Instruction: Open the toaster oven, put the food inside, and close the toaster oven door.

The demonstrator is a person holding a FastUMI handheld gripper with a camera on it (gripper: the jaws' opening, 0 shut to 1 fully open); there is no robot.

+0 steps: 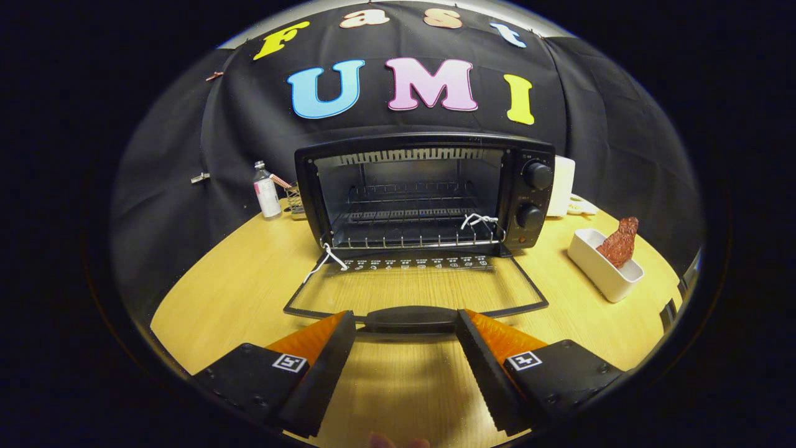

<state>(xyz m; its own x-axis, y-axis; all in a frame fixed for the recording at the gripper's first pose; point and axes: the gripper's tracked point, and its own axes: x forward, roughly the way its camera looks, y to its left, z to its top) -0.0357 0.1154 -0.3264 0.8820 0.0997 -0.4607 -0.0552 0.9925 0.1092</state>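
Note:
A black toaster oven (528, 186) stands on the wooden table (236, 280) ahead of me, its glass door (416, 289) folded down flat toward me. Inside, a wire rack (410, 233) sits bare. The door's dark handle (410, 318) lies just ahead of my fingertips, spanning the gap between them. My gripper (407, 323) is open, with its fingers wide apart and nothing pressed between them. A reddish-brown piece of food (620, 242) leans in a white rectangular dish (600, 270) to the right of the oven.
A small bottle (267, 191) and a little wire holder (295, 202) stand left of the oven near the wall. A white container (561, 186) and a small plate (581, 205) sit behind the oven's right side. White string is tied on the rack's corners.

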